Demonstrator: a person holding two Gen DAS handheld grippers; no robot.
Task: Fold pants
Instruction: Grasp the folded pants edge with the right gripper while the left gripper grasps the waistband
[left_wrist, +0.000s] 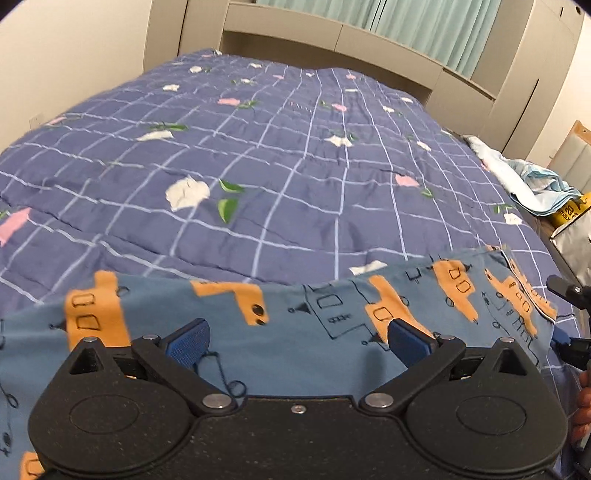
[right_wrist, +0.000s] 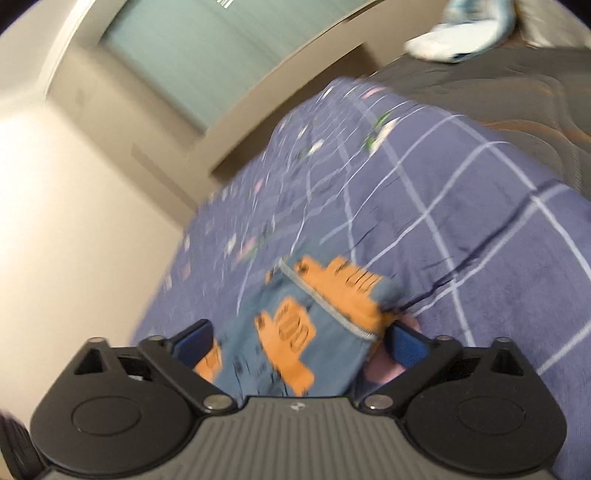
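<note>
Blue pants (left_wrist: 295, 321) printed with orange vehicles lie flat across the near edge of the bed. My left gripper (left_wrist: 299, 341) hovers just over their middle, open wide, its blue pads (left_wrist: 188, 343) clear of the cloth. At the far right edge of the left wrist view my right gripper (left_wrist: 570, 319) stands at the pants' end. In the blurred right wrist view, that end of the pants (right_wrist: 295, 332), with a pale seam, lies between the open jaws of my right gripper (right_wrist: 301, 341). Its pads (right_wrist: 406, 343) flank the cloth without visibly pressing it.
A purple checked quilt (left_wrist: 277, 155) with flower prints covers the bed. A crumpled light-blue cloth (left_wrist: 528, 181) lies at the bed's right edge beside a yellow box (left_wrist: 569, 214). A beige headboard (left_wrist: 332, 40) and green curtains stand behind. A hand (left_wrist: 583, 406) shows at the right.
</note>
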